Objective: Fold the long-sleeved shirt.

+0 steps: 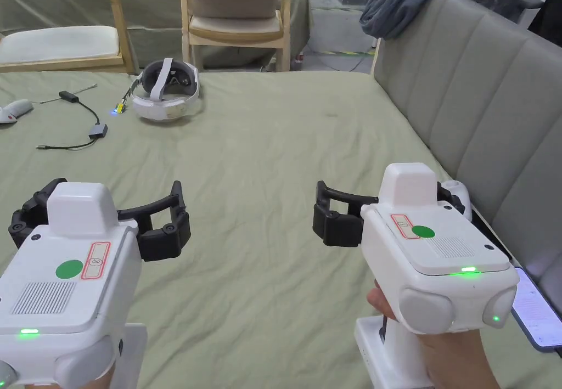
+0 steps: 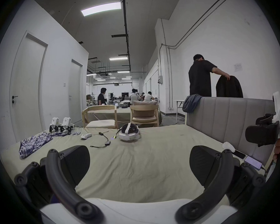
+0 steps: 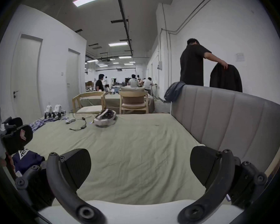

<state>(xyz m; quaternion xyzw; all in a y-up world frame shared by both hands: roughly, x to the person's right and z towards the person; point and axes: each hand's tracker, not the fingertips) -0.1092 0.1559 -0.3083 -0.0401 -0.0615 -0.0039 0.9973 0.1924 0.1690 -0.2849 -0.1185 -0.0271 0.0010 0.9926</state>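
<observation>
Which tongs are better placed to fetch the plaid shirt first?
Left, probably. The plaid shirt lies crumpled at the bed's far left, on the side of the left tongs. The right tongs hover near the headboard. Both are open, empty.

The left gripper (image 1: pixel 101 217) hides part of its far jaw behind its white housing, and the picture's lower edge cuts its body off. A phone (image 1: pixel 538 310) runs off the right edge. The far-off people (image 2: pixel 134 95) are too small to make out.
</observation>
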